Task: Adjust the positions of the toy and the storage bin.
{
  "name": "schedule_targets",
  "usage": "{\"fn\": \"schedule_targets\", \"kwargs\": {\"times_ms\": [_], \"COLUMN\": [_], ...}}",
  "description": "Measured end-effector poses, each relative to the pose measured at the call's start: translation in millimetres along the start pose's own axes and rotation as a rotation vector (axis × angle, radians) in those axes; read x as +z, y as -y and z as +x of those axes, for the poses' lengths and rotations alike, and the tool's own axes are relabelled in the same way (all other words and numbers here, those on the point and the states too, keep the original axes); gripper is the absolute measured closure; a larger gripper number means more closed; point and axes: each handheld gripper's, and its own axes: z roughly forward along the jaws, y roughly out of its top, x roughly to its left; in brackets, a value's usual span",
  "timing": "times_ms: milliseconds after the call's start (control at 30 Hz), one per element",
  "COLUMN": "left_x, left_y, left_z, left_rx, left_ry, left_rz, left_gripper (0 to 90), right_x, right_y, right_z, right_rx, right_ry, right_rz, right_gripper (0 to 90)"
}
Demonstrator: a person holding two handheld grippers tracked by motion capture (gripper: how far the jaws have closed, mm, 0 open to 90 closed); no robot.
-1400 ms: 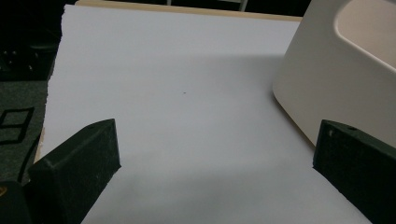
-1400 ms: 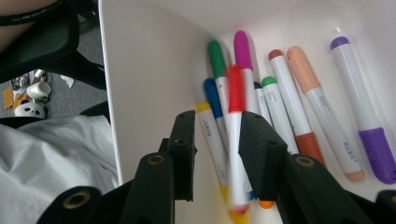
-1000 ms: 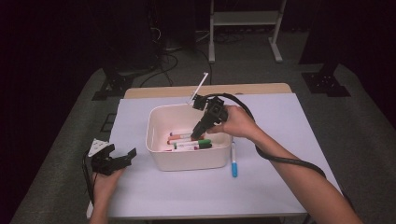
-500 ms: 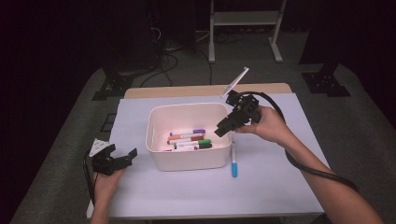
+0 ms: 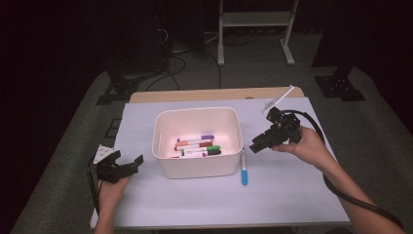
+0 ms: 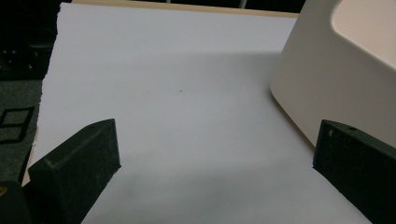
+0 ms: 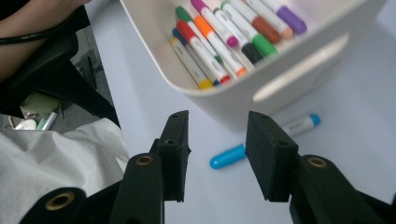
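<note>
The right tool (image 5: 258, 142) hangs empty over the pale sheet-covered worktop (image 5: 292, 204), its jaws apart, having just been opening, with nothing between them. The blue-capped white marker pen (image 5: 244, 168) lies flat on the worktop just beside the right-hand wall of the white rectangular plastic bin (image 5: 195, 168), its cap toward the person; in the right gripper view it shows beyond the jaw tips (image 7: 264, 140). The step in hand appears to be fetching this pen for the bin, which already holds several markers (image 5: 197, 146). A sound grasp would come from above, jaws straddling the barrel crosswise near its middle. The bin wall stands close on one side, so little room is left there; to the right the worktop is open. The left tool (image 5: 119, 168) rests near the worktop's left edge, jaws wide apart and empty, well clear.
</note>
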Motion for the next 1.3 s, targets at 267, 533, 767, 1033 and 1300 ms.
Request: {"fn": "schedule_targets", "kwargs": {"times_ms": [267, 533, 767, 1033, 1300], "left_x": [-0.2, -1.1, -1.0, -1.2, -1.0], "left_y": [-0.1, 0.2, 0.3, 0.3, 0.3], "left_z": [0.4, 1.9, 2.5, 2.3, 2.6], "left_rx": [0.002, -0.004, -0.008, -0.008, -0.01], "left_ry": [-0.001, -0.001, -0.001, 0.0, -0.001], "left_rz": [0.001, -0.003, -0.003, -0.004, -0.004], "left_gripper": [0.0, 0.0, 0.0, 0.0, 0.0], "right_x": [29.6, 63.4, 86.9, 103.2, 113.6], "right_y": [35.5, 44.9, 47.5, 47.0, 47.6], "right_z": [-19.6, -31.8, -39.9, -37.2, -36.8], "right_rx": [0.083, 0.135, 0.174, 0.185, 0.189], "right_ry": [0.003, 0.043, 0.066, 0.116, 0.16], "right_rz": [-0.01, -0.001, -0.016, -0.021, -0.014], "right_gripper": [56.2, 53.4, 51.6, 49.9, 49.1]}}
